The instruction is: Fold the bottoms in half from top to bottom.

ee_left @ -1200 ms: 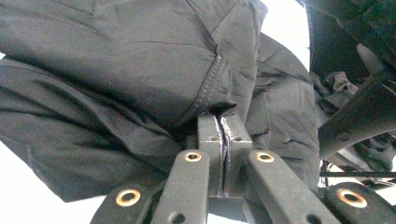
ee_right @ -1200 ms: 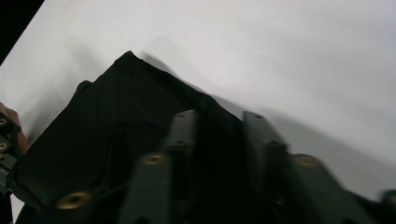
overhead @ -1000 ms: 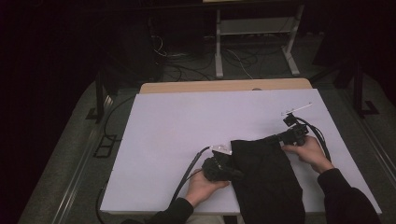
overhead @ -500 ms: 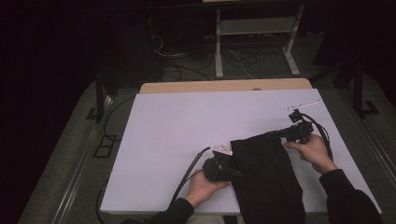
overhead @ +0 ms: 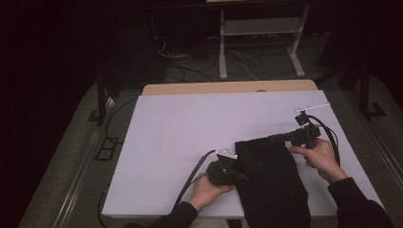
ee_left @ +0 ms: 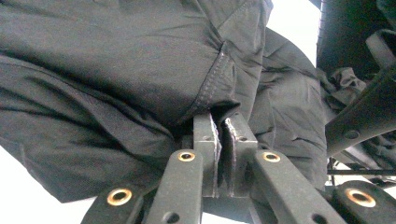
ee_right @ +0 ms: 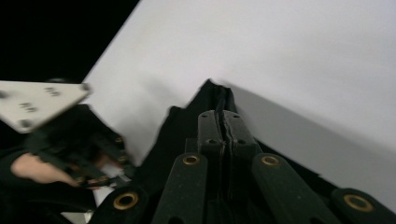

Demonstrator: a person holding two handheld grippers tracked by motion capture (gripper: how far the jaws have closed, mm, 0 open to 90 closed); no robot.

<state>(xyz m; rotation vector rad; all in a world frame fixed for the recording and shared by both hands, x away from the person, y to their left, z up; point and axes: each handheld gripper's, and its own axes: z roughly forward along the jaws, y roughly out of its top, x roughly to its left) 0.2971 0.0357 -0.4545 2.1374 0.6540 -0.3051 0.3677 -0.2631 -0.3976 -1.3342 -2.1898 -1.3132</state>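
High view: black garment (overhead: pixel 271 175) lies rumpled near the white table's (overhead: pixel 190 123) right edge, left gripper (overhead: pixel 234 167) and right gripper (overhead: pixel 280 138) each pinching its cloth.

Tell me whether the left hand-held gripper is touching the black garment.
Touching. The left gripper view shows the left hand-held gripper with its jaws pinching a seamed fold of the black garment.

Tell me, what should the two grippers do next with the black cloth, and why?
Probably lift and spread it. The left gripper is shut on a fold of the black cloth, and the right gripper pinches its far corner, raised off the white table. The cloth looks bunched and hangs over the near edge, so pulling apart should flatten it.
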